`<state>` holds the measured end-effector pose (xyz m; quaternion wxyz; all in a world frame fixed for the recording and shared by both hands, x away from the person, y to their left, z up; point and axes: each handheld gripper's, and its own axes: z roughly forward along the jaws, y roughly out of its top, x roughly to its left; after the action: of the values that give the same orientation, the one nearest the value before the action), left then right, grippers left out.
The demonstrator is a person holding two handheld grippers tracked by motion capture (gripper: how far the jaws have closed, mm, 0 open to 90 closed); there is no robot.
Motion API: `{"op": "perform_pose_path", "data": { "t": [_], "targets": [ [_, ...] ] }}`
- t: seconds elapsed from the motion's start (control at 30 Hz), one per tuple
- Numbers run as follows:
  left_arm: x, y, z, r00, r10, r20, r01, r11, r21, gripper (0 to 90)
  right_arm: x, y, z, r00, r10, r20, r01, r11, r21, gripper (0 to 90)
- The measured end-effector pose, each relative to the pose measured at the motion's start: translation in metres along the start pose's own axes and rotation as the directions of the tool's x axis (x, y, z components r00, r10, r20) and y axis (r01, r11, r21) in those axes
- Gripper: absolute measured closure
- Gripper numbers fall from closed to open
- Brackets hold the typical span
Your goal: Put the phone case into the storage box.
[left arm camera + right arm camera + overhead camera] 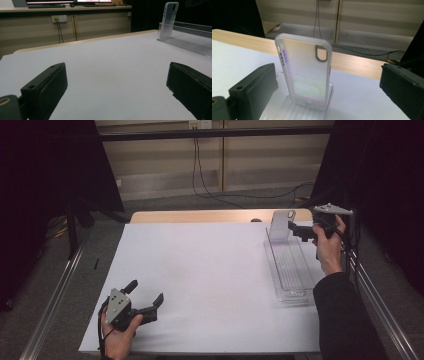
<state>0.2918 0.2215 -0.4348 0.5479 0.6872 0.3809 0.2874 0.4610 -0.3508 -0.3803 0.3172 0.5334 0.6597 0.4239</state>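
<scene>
Count: I see one phone case (304,70), one clear tray (290,270), and two grippers, one in each hand.
Phone case: it stands upright at the far end of the clear tray, on the right side of the tabletop (200,270); frosted, translucent plastic with rounded corners, an oval camera cut-out near the top and a faint rainbow sheen.
Clear tray: long, narrow, transparent, with a ribbed floor and low walls; it runs front to back near the tabletop's right edge.
Right gripper (296,228): my fingers stand wide apart, level with the case; in the right gripper view the case sits between them, touching neither black finger (253,87).
Left gripper (145,292): held low over the near-left corner, fingers spread wide with nothing between them, well apart from the tray.
Surface: a smooth, matte white sheet covering the tabletop, with a strip of pale wood showing along the far edge.
Room: grey floor, beige panelled wall with a socket and black cables (200,175) hanging down, dark curtains on both sides.
</scene>
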Motion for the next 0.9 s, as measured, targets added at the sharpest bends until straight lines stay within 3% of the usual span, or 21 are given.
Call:
{"op": "perform_pose_path", "data": {
  "t": [0.4, 0.9],
  "targets": [
    [-0.001, 0.002, 0.000, 0.9997, -0.007, 0.025, 0.008, 0.9999, -0.008, 2.9, 0.008, -0.012, -0.013, 0.9998, -0.005, -0.018, 0.004, 0.9988, -0.049, 0.5],
    [0.001, 0.003, -0.003, 0.9992, -0.038, 0.016, 0.038, 0.9992, -0.013, 2.9, 0.017, -0.024, -0.038, 0.9990, -0.014, -0.043, 0.009, 0.9918, -0.127, 2.5]
  ]
}}
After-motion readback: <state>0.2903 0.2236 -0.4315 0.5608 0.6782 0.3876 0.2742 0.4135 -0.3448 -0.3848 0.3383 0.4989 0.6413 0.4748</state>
